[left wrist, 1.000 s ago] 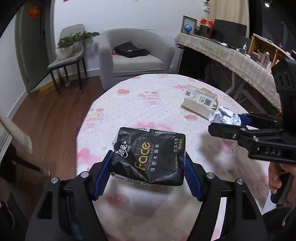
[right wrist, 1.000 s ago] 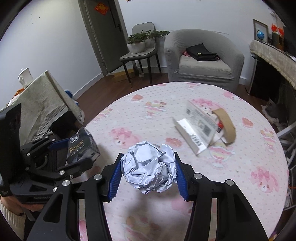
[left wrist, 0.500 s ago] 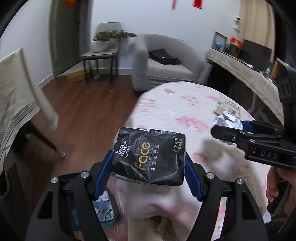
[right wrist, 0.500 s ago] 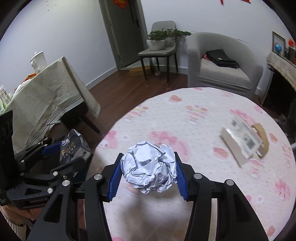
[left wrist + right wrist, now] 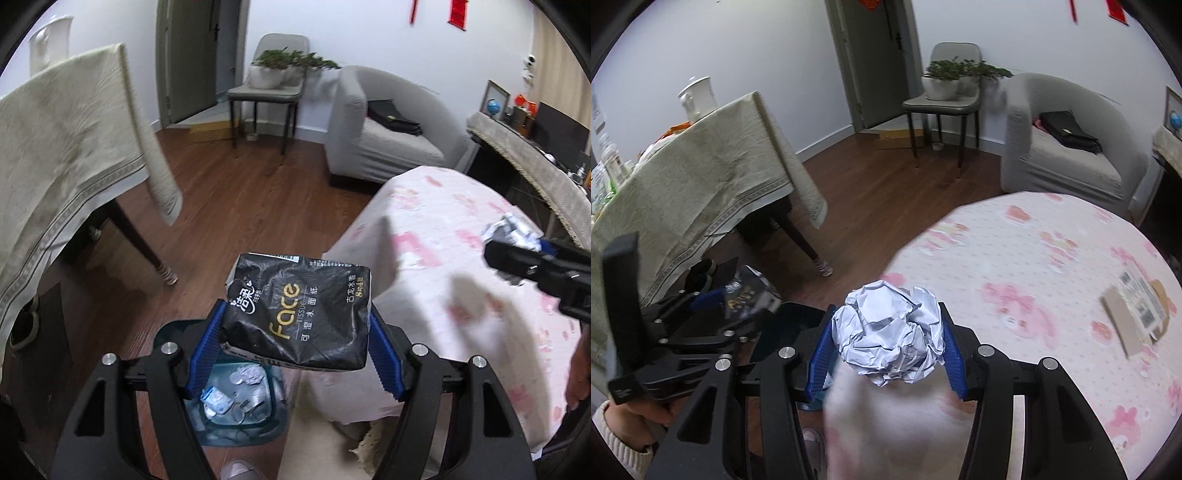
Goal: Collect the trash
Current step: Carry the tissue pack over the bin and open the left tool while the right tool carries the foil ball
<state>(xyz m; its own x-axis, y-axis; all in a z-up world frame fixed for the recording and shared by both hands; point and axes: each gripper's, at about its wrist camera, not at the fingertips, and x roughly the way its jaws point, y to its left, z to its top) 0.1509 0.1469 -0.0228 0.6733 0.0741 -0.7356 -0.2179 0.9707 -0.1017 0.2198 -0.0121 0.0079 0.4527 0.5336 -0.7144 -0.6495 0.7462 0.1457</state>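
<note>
My left gripper [image 5: 295,350] is shut on a black tissue pack [image 5: 299,314] printed "Face", held off the left edge of the round table [image 5: 461,266]. Below it on the floor stands a blue trash bin [image 5: 236,402] with several scraps inside. My right gripper [image 5: 886,347] is shut on a crumpled white paper ball [image 5: 886,336], over the table's near left edge. In the right wrist view the left gripper [image 5: 738,306] with the pack [image 5: 750,295] shows at lower left over the bin's dark rim [image 5: 783,328]. The right gripper's tip [image 5: 517,258] shows at the right of the left wrist view.
A cardboard packet with labels [image 5: 1137,321] lies on the pink-patterned tablecloth [image 5: 1052,258]. A second table under a beige cloth [image 5: 66,155] stands left. A grey armchair [image 5: 380,136] with a black bag and a chair with plants [image 5: 273,81] stand behind. Wooden floor [image 5: 229,199] lies between.
Both grippers have swung left off the middle of the table toward its left edge, each still gripping its load. The trash bin has come into view under the left gripper.
</note>
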